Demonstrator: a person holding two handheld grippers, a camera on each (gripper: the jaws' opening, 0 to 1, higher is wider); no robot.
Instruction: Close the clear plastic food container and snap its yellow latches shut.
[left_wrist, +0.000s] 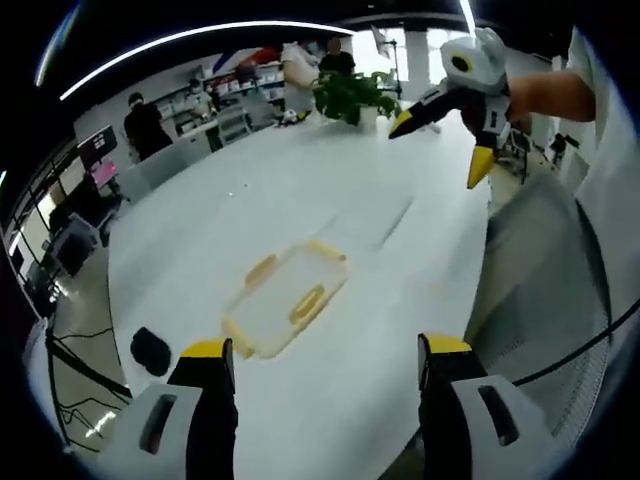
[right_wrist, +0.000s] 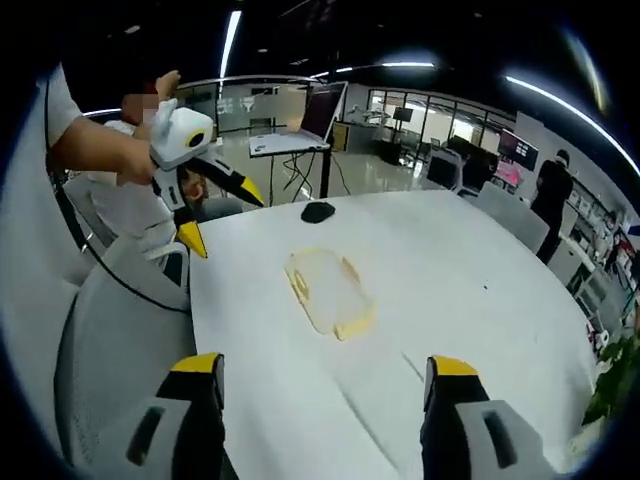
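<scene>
The clear plastic container (left_wrist: 285, 297) with yellow latches (left_wrist: 307, 303) lies flat on the white table (left_wrist: 300, 190), its lid resting on it. I cannot tell whether the latches are snapped. My left gripper (left_wrist: 325, 350) is open and held back from the container, which sits just beyond and between its jaws. My right gripper (left_wrist: 440, 145) hangs open in the air at the far right, held by a hand. In the right gripper view the container (right_wrist: 328, 290) lies ahead of my open right gripper (right_wrist: 323, 365). My left gripper (right_wrist: 222, 218) hovers open over the table's left edge.
A small black object (left_wrist: 150, 350) (right_wrist: 318, 211) lies on the table beyond the container. A potted plant (left_wrist: 350, 95) stands at one end. A grey mesh chair (left_wrist: 540, 260) (right_wrist: 120, 330) is at the table's edge. People (left_wrist: 145, 125) stand among desks behind.
</scene>
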